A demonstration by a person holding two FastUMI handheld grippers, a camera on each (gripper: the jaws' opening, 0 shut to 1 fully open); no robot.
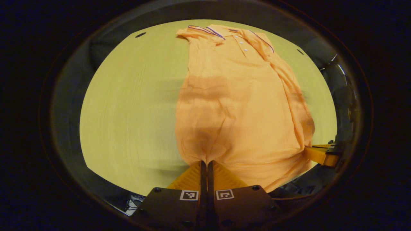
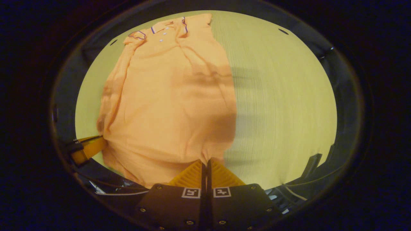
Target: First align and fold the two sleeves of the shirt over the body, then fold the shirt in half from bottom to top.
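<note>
Pale yellow-green wood grain covers the bench (image 1: 128, 106), and an orange polo shirt (image 1: 237, 106) lies on it with its collar at the far end and its hem toward both cameras. Both sleeves are folded in over the body, so the shirt forms a long, narrow shape.

From the left gripper view, the left claw (image 1: 205, 164) is closed with its two fingers pressed together on the shirt's bottom hem at the near left corner; the cloth gathers into a small pucker just above the tips. At the right edge of that view the other claw reaches in to the hem's opposite corner.

From the right gripper view, the right claw (image 2: 205, 163) is likewise closed, pinching the hem at the shirt's near right corner, where the fabric bunches at the tips. The shirt stretches away up and to the left of this claw, its buttoned placket and dark-trimmed collar (image 2: 167, 29) at the far end.
</note>
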